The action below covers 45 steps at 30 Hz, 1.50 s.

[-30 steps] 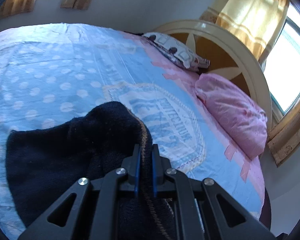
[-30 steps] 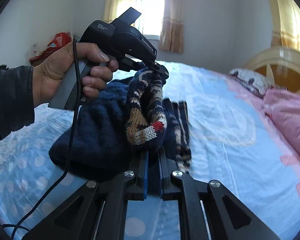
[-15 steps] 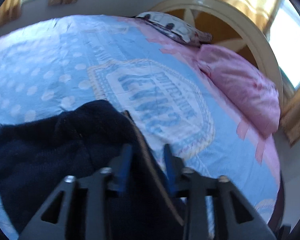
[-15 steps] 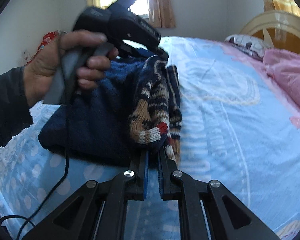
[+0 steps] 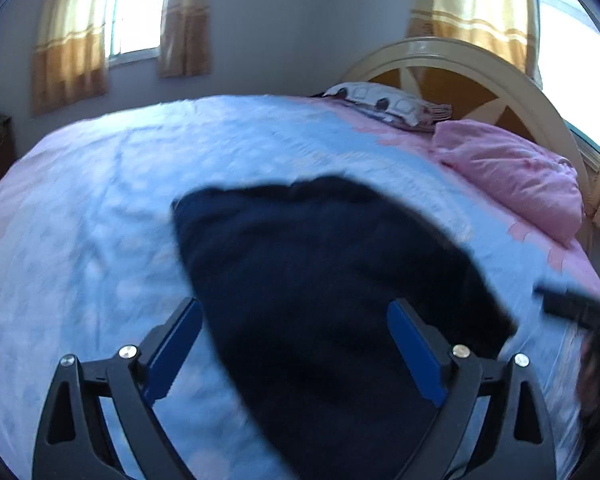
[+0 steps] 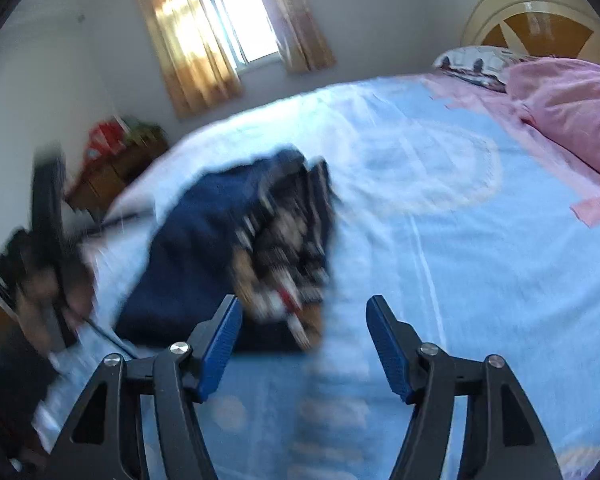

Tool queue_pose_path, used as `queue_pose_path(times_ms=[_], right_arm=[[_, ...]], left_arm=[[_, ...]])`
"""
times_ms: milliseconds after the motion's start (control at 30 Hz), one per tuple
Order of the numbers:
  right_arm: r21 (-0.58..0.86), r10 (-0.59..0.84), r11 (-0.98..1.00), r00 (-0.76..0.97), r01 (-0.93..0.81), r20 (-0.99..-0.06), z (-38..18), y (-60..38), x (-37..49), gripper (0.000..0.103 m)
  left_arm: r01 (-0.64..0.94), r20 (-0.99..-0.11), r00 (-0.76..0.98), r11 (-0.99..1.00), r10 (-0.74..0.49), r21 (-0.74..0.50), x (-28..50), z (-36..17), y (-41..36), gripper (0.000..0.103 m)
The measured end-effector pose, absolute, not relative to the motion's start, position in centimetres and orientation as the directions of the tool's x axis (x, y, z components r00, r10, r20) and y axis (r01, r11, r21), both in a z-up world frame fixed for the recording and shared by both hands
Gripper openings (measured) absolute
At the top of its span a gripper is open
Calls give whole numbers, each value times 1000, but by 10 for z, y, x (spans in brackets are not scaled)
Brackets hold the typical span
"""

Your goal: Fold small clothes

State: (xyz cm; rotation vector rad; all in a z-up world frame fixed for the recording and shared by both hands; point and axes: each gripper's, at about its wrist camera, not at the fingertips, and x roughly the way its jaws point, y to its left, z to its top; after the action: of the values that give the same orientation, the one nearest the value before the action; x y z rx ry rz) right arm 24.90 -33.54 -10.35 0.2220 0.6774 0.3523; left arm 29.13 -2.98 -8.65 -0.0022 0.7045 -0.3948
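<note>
left gripper [image 5: 294, 354] – jaws clamped on the navy sweater [image 6: 204, 240] a second ago, now spread wide, empty | right gripper [image 6: 302, 346] – likewise let go, jaws wide, nothing held | sweater dropped onto the blue bedspread [image 6: 460, 240], patterned sleeve uppermost, at 12 o'clock of both grippers | judged: fold laid, next fold or smoothing pending

Left gripper [image 5: 294, 354] jaws spread wide, nothing between the blue pads [image 5: 414, 354]. Navy knit sweater [image 5: 320, 280] lies flat on the light-blue bedspread [image 5: 100, 208], just ahead of and under the jaws, not gripped. Pink pillow [image 5: 512, 176] and a patterned pillow [image 5: 384, 106] sit by the cream headboard [image 5: 480, 64]. Frame is motion-blurred; a dark object at the right edge [image 5: 572, 308] can't be identified.
</note>
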Motion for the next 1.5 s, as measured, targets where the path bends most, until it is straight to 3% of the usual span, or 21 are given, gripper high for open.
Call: queue_pose_path(times_ms=[133, 200, 233, 267, 567, 800, 933, 967, 1133, 1300, 1433, 1500], right_arm=[[278, 390, 920, 705, -276, -592, -87, -303, 305, 65], [312, 401, 915, 662, -256, -634, -93, -289, 344, 56], [342, 418, 907, 625, -246, -659, -98, -284, 359, 37], [370, 429, 901, 584, -226, -690, -106, -280, 375, 12], [269, 226, 963, 654, -37, -722, -127, -314, 357, 9], [239, 209, 970, 642, -42, -737, -137, -316, 358, 10], [243, 184, 970, 657, 0, -731, -122, -327, 362, 43], [226, 169, 974, 668, -1, -725, -117, -327, 364, 43], [165, 199, 979, 713, -117, -673, -80, -300, 394, 43], [180, 344, 932, 611, -315, -713, -87, -246, 417, 43], [37, 247, 930, 547, -366, -800, -126, -211, 416, 43], [28, 228, 939, 561, -343, -796, -137, -216, 419, 43]], left_arm=[[317, -661, 645, 921, -383, -225, 286, -119, -13, 96], [310, -659, 629, 910, -413, -276, 285, -130, -9, 96], [303, -658, 625, 907, -421, -293, 284, -134, -8, 96], [302, -656, 624, 905, -425, -299, 283, -135, -9, 96], [342, -599, 633, 872, -490, -351, 277, -136, 0, 101], [349, -656, 579, 874, -484, -338, 281, -145, -10, 101], [337, -654, 584, 877, -481, -343, 280, -146, -12, 101], [332, -654, 585, 878, -479, -346, 281, -146, -12, 101], [320, -662, 590, 887, -462, -334, 279, -148, -13, 103], [317, -670, 592, 893, -448, -318, 280, -150, -15, 103], [317, -669, 588, 890, -455, -327, 281, -151, -13, 103], [317, -669, 587, 890, -455, -328, 281, -152, -13, 103]])
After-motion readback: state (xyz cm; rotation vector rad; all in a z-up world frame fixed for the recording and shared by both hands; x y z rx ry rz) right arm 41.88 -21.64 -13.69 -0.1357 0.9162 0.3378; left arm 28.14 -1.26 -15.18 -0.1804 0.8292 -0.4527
